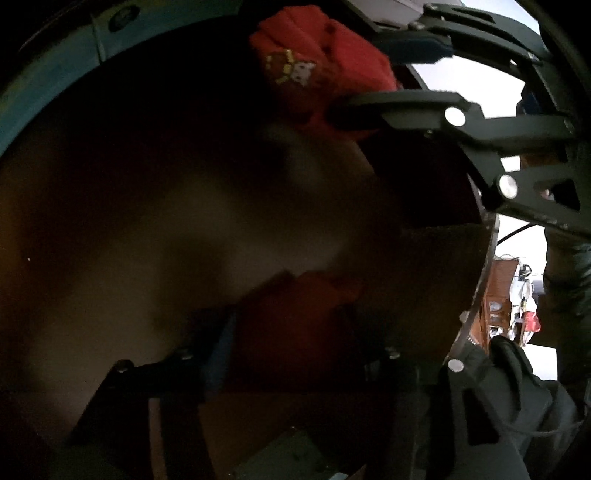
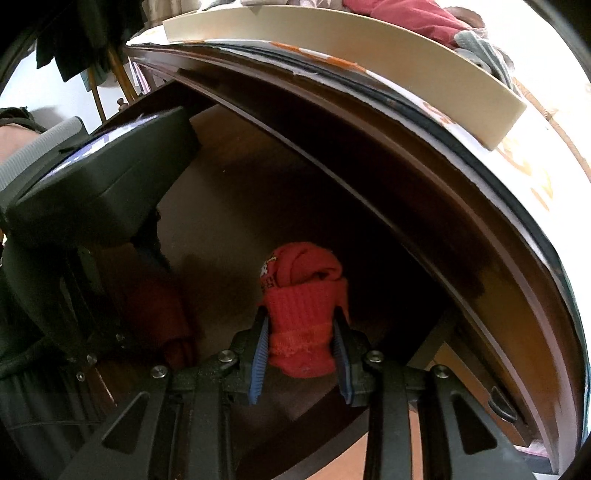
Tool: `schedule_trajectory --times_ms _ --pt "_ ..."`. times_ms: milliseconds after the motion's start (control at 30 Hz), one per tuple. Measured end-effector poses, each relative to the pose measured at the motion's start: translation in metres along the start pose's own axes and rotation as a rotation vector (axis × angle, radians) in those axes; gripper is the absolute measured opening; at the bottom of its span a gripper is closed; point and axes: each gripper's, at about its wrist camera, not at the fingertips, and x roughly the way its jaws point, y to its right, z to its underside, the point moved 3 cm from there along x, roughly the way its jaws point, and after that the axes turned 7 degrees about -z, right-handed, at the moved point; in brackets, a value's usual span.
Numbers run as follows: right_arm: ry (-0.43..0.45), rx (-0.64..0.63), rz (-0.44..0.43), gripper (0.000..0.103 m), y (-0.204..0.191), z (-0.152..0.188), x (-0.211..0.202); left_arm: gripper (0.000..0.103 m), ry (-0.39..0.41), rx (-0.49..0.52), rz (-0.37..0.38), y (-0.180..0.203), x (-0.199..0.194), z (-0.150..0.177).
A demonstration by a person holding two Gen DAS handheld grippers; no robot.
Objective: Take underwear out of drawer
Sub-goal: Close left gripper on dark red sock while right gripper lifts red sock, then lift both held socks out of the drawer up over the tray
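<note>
Two red things to keep track of here. The right gripper [image 2: 301,318] is clenched on the red underwear bundle [image 2: 306,280]. Its blue pads [image 2: 260,350] press into the ribbed lower end from both sides. The rolled top, with a bit of printed pattern, sticks out past the fingertips. The bundle is inside the open drawer [image 2: 229,184], over the dark wooden floor. It's nearer the drawer's right-hand side than its left in the right wrist view. Can't tell whether its far end still touches the floor.

The left gripper [image 1: 291,317] points steeply down into the same drawer, toward its left side and well apart from the held bundle. The left wrist view is really dark and blurry. A second red piece [image 1: 288,332] shows between this gripper's fingers, filling most of the gap. Honestly I can't tell if the pads are squeezing it or just sitting around it.

From that same camera you can see the other claw up in the top right, with the bundle pinched between its fingers. A black-gloved hand [image 1: 517,380] is at the lower right.

Above the drawer opening, the dresser top [image 2: 532,177] curves across, with a cream tray [image 2: 369,44] sitting on it and some dark red cloth [image 2: 406,18] inside the tray.
</note>
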Motion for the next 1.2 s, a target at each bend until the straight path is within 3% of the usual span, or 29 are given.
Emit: schedule_trajectory --times_ms 100,233,467,733,833,1100,1133,1200 --pt "0.005 0.003 -0.004 0.034 0.0 0.001 -0.002 0.032 0.028 -0.003 0.022 0.006 0.003 0.0" --pt "0.032 0.02 -0.02 0.034 -0.002 0.003 -0.007 0.027 0.065 -0.002 0.009 0.002 0.001 0.005" --pt "0.091 0.073 -0.035 0.034 0.001 0.005 -0.022 0.027 0.188 -0.015 -0.043 -0.001 -0.027 -0.001" --pt "0.19 0.133 -0.029 0.034 0.003 0.007 -0.039 0.025 0.371 -0.043 -0.142 0.005 -0.054 0.014" --pt "0.223 0.143 -0.015 0.034 0.0 0.008 -0.046 0.025 0.431 -0.06 -0.176 -0.009 -0.067 0.002" --pt "0.294 0.181 -0.019 0.034 -0.004 0.014 -0.059 0.024 0.558 -0.111 -0.238 -0.013 -0.08 0.022" --pt "0.301 0.186 -0.022 0.034 -0.005 0.014 -0.059 0.024 0.57 -0.118 -0.241 0.007 -0.083 0.029" --pt "0.316 0.192 -0.019 0.034 -0.009 0.016 -0.061 0.024 0.597 -0.137 -0.252 0.013 -0.089 0.031"
